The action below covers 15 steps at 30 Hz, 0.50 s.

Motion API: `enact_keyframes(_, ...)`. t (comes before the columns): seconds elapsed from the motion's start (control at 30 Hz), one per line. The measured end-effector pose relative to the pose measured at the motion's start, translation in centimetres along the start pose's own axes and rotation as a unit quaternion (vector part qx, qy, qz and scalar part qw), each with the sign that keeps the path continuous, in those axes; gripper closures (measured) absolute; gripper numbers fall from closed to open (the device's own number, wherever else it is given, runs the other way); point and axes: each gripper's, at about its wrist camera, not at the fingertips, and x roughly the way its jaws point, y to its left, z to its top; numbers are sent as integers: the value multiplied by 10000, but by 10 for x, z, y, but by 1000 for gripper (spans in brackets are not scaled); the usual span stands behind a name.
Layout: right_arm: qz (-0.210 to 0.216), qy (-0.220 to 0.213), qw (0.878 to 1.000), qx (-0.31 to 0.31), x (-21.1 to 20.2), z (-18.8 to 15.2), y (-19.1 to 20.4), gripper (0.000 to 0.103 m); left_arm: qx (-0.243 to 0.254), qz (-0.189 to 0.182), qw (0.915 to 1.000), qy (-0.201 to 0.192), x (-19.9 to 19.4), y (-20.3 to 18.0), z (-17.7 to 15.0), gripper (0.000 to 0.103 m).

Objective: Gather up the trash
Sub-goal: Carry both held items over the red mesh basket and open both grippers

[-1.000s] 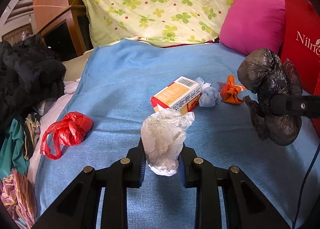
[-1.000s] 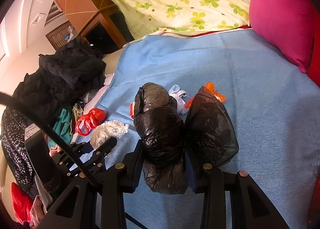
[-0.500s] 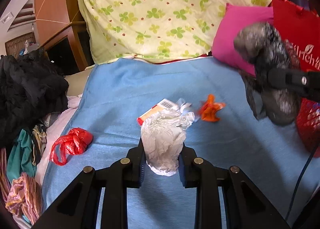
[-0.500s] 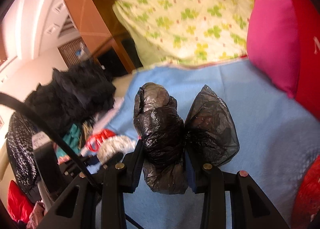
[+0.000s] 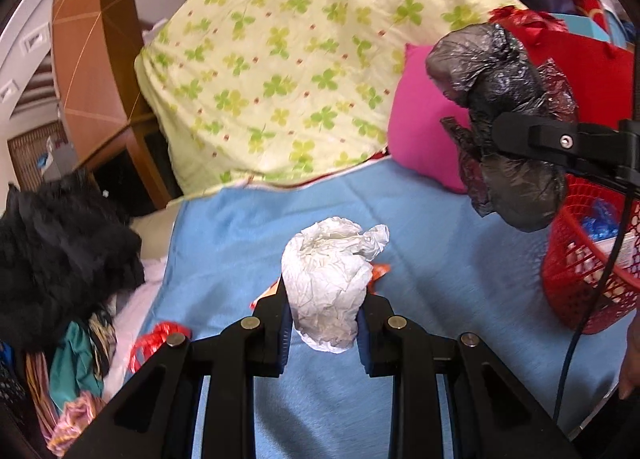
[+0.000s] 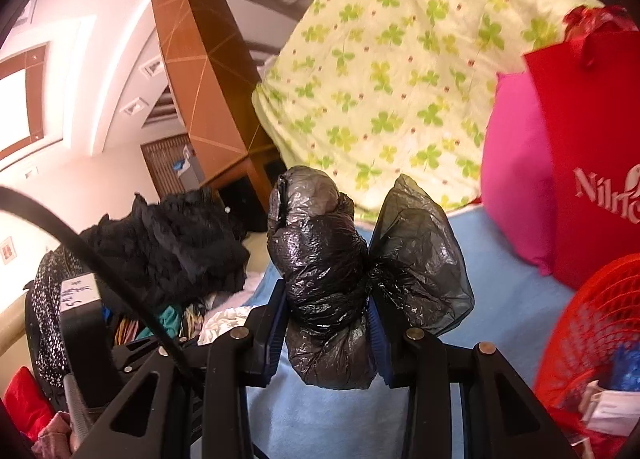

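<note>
My left gripper [image 5: 323, 313] is shut on a crumpled white paper wad [image 5: 328, 283], held above the blue blanket [image 5: 440, 259]. My right gripper [image 6: 327, 313] is shut on a knotted black plastic bag [image 6: 320, 255] and carries it in the air. In the left wrist view that black bag [image 5: 504, 107] hangs at the upper right, just left of a red mesh basket [image 5: 568, 283] with trash inside. The basket [image 6: 592, 343] also shows at the lower right of the right wrist view. A red plastic bag [image 5: 154, 341] lies on the blanket's left edge; bits of orange trash peek from behind the white wad.
A clover-print quilt [image 5: 300, 71] and a pink pillow [image 5: 424, 131] stand at the bed's head, with a red tote bag [image 6: 592, 155] beside them. Dark clothes [image 5: 60, 255] are heaped at the left. A black cable [image 5: 588, 319] dangles before the basket.
Both grippers have risen and swung right with their loads. The box and blue wad slid out of sight behind the white wad, and the red basket came into view.
</note>
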Motion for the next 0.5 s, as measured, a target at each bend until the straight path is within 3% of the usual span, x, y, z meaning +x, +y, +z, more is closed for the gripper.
enact_keyframes(0.5, -289, -552, 9979, 147, -75, 14, -44, 63, 540, -222, 9980, -243, -21, -63, 31, 75)
